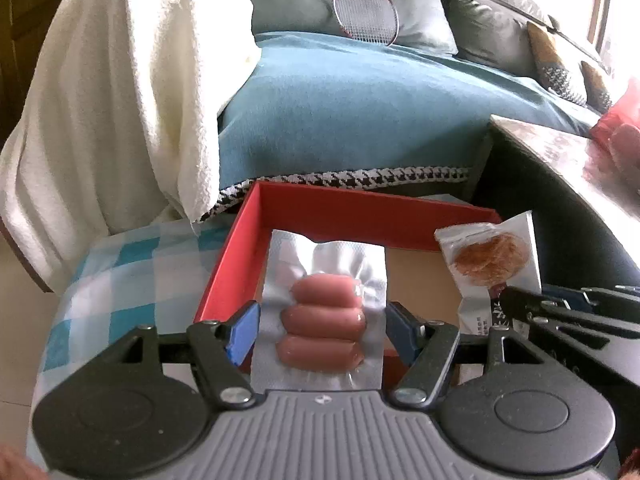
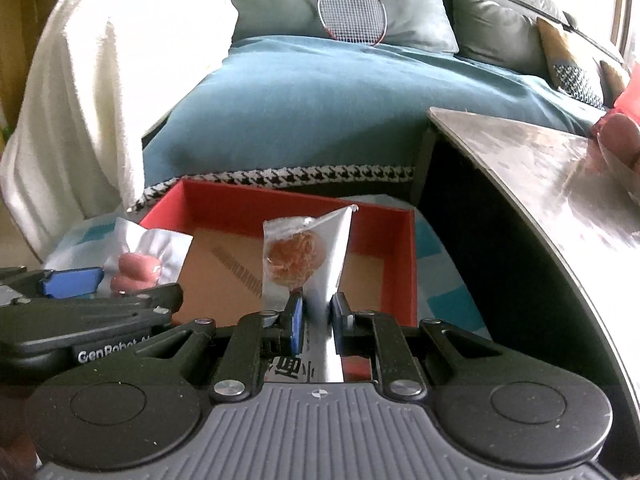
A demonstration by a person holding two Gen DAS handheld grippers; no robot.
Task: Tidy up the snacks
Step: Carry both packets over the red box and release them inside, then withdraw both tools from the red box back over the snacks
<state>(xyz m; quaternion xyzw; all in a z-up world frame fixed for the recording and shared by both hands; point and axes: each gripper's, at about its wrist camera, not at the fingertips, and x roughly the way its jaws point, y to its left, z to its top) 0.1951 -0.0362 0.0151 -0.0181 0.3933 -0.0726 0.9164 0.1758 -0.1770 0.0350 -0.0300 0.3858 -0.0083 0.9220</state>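
Two wrist cameras look down over an open red box (image 1: pixel 320 210) with a brown cardboard floor, resting on a blue-and-white checked cloth (image 1: pixel 120 280) in front of a sofa draped in a teal blanket (image 1: pixel 360 100). In the left wrist view, the left gripper (image 1: pixel 320 320) has its blue pads pressed against the two side edges of a silver sausage pack (image 1: pixel 324 312), three pink sausages showing through its clear window, held above the box's left part. That same view shows the right gripper (image 1: pixel 508 300) from the side, pinching the lower end of a cookie packet (image 1: pixel 488 260). The right wrist view shows that grip head-on: the jaws are nearly together, clamped on the packet's narrow folded bottom, with the round brown cookie standing upright over the middle of the box. Only this view shows printed lines on the box floor and more of the grey table (image 2: pixel 540 168) at right, where a blurred red bag (image 2: pixel 624 120) sits, possibly holding more snacks. A badminton racket (image 2: pixel 352 12) leans on the sofa cushions, and a white towel (image 2: pixel 100 80) hangs at left.
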